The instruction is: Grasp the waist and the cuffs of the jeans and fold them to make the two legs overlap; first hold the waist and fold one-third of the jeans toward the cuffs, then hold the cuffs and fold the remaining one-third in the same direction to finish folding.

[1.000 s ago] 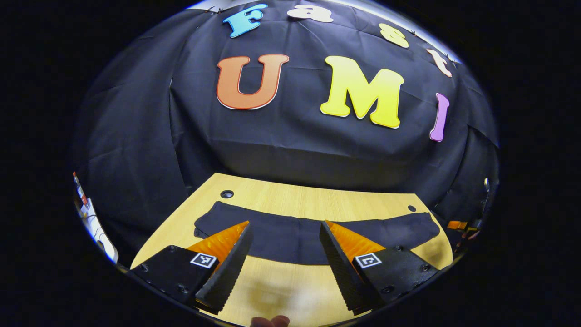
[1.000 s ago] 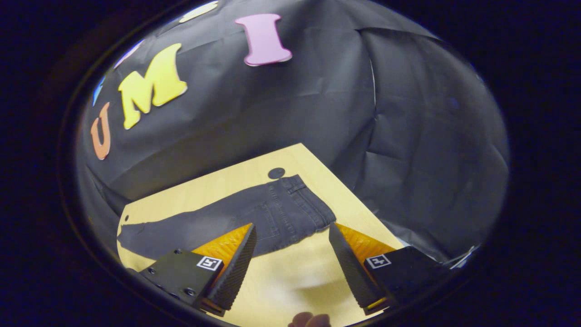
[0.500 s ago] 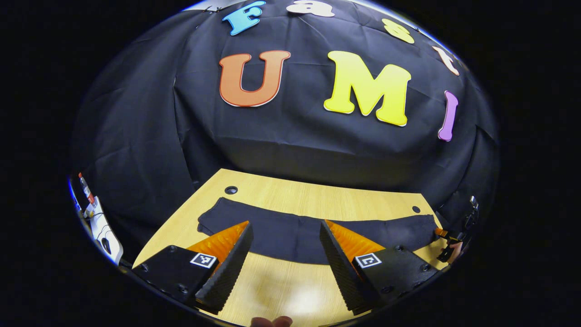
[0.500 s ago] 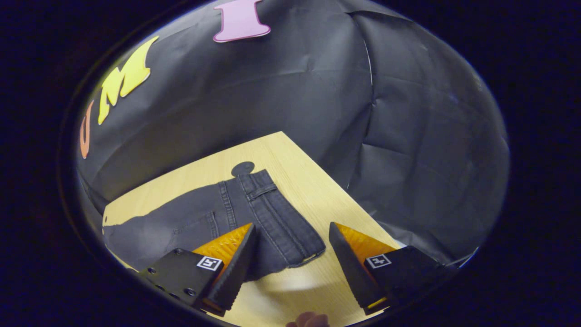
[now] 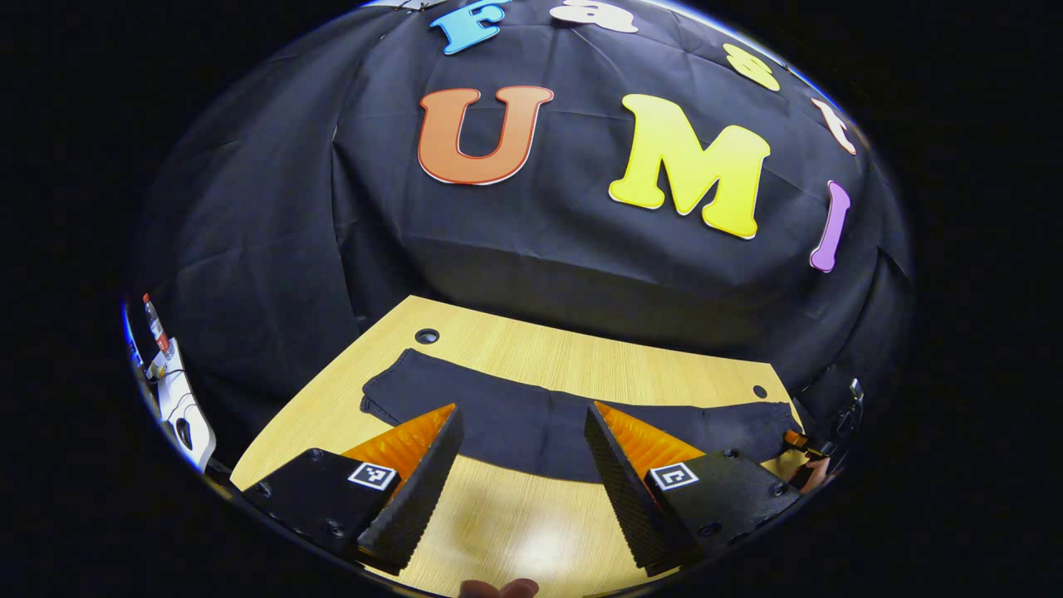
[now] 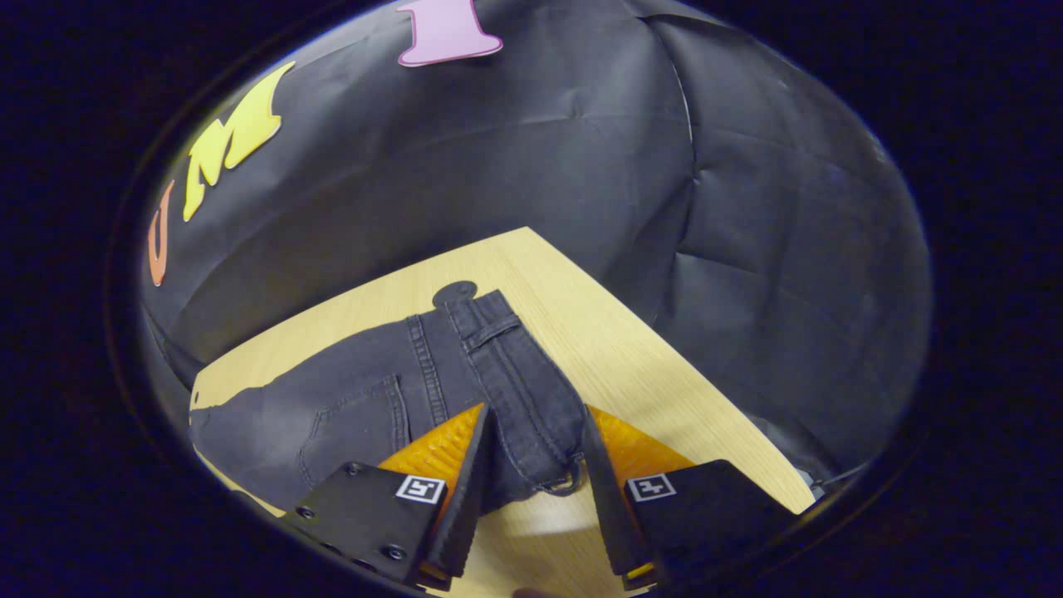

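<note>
Table (image 6: pixel 631 332): right jaws narrower around waistband (image 6: pixel 531 390)

The jeans (image 6: pixel 374 399) are dark grey-black denim, lying flat and stretched out long across my worktop (image 6: pixel 631 357), one leg stacked over the other. In my right gripper view the waist end lies nearest, with its waistband, a belt loop, seams and a back pocket showing; the waistband's near corner sits between my fingers. In my left gripper view the jeans (image 5: pixel 531 419) run as a long dark band, cuffs at the left end.
</note>
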A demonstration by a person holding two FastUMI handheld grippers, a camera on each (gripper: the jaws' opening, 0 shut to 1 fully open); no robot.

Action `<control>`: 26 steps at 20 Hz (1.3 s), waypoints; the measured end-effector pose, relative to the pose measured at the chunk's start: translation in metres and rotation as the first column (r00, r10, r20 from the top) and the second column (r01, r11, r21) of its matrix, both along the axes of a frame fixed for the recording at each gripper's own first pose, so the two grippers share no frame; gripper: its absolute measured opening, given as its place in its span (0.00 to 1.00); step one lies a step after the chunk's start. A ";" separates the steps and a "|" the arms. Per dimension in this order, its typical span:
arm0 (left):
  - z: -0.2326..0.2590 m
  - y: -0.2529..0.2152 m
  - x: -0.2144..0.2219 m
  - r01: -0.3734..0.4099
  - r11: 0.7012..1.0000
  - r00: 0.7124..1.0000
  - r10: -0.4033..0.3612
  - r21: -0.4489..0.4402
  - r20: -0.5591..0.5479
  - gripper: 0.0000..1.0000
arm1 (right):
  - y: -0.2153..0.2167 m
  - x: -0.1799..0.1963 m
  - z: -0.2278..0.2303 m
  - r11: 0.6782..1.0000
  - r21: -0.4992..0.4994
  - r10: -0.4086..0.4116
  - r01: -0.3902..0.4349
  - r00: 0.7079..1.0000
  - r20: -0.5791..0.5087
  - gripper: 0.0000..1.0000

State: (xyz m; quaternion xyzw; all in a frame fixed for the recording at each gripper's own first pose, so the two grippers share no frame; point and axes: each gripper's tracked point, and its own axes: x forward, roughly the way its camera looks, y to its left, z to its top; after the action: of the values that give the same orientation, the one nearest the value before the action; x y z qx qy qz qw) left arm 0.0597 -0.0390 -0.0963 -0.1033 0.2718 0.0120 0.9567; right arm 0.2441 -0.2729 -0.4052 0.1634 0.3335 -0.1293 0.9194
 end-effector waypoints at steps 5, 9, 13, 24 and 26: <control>0.003 0.025 -0.002 -0.042 0.999 0.999 0.042 -0.014 0.018 0.95 | 0.003 0.004 0.013 1.000 -0.010 0.017 -0.018 0.999 -0.034 0.23; 0.003 0.048 -0.004 -0.069 0.997 0.996 0.070 -0.016 0.047 0.95 | 0.006 0.005 0.054 1.000 0.015 0.000 0.000 1.000 -0.005 0.16; 0.021 0.075 0.006 -0.058 0.996 0.988 0.048 0.070 0.147 0.95 | 0.038 -0.017 0.135 0.997 -0.048 0.064 -0.060 0.994 0.084 0.01; 0.026 0.141 0.000 -0.075 0.997 0.962 0.064 0.034 0.267 0.95 | 0.296 -0.004 0.299 0.938 -0.157 0.343 -0.310 0.896 0.280 0.01; 0.031 0.160 0.002 -0.074 0.996 0.953 0.058 0.045 0.297 0.95 | 0.359 -0.003 0.300 0.912 -0.170 0.409 -0.374 0.869 0.279 0.01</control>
State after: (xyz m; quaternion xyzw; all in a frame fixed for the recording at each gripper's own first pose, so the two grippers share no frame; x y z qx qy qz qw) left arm 0.0618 0.1205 -0.0654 -0.0863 0.1218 0.0360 0.9881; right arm 0.2411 0.0860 -0.1052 0.0596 0.2046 0.0688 0.9746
